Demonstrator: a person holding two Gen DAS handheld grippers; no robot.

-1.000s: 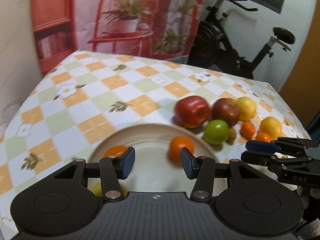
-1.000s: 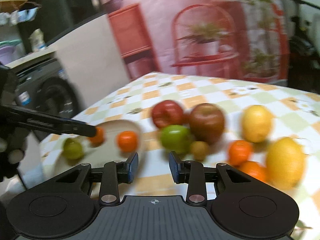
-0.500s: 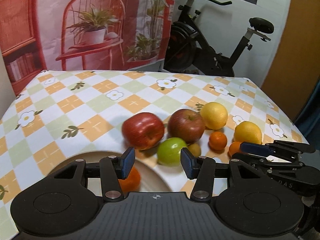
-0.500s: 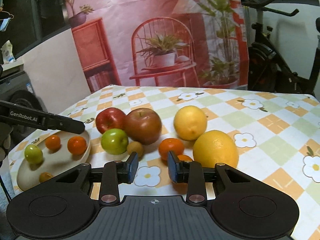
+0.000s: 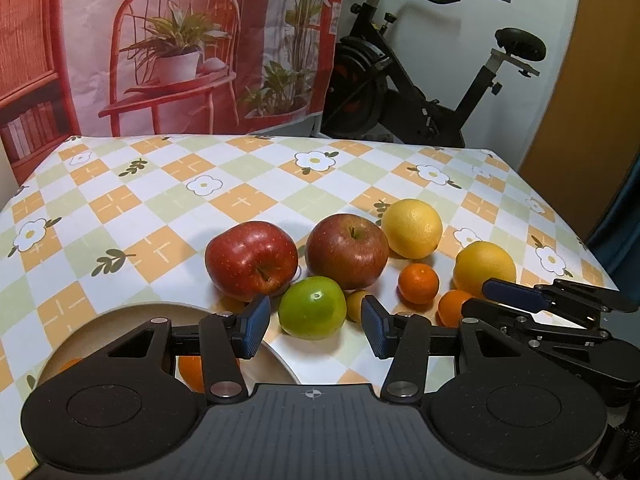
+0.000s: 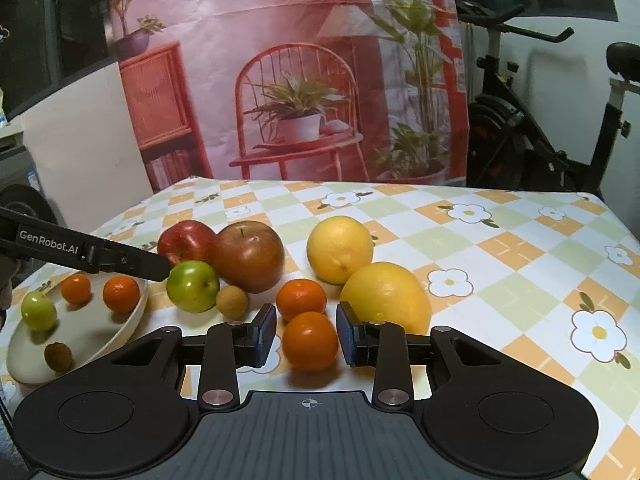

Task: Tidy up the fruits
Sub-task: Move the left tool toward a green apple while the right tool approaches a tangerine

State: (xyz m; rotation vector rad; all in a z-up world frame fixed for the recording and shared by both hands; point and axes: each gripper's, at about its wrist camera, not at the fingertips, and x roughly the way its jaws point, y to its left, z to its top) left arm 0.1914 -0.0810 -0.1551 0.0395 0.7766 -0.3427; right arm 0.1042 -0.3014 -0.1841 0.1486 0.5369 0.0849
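My left gripper [image 5: 314,330] stands open, its blue pads either side of a green apple [image 5: 312,307] without touching it. Behind the apple lie two red apples [image 5: 252,258] [image 5: 347,252]. My right gripper [image 6: 306,334] is narrowly open around a tangerine [image 6: 310,340] that rests on the cloth; a slim gap shows at the left pad. A second tangerine [image 6: 301,299], two yellow citrus fruits [image 6: 340,249] [image 6: 386,298] and a small brown fruit [image 6: 232,301] sit close by. The beige plate [image 6: 134,316] at the left holds two tangerines, a small green fruit and a small brown one.
The checked tablecloth [image 5: 168,200] covers the table, with bare cloth behind the fruit and at the right [image 6: 520,280]. An exercise bike [image 5: 400,80] and a printed backdrop [image 6: 280,80] stand beyond the far edge. The left gripper's finger [image 6: 120,260] reaches over the plate's rim.
The left view swung from the plate to the fruit pile, bringing the green apple between its pads. The right gripper shifted so the near tangerine sits between its tips. Neither jaw width changed.
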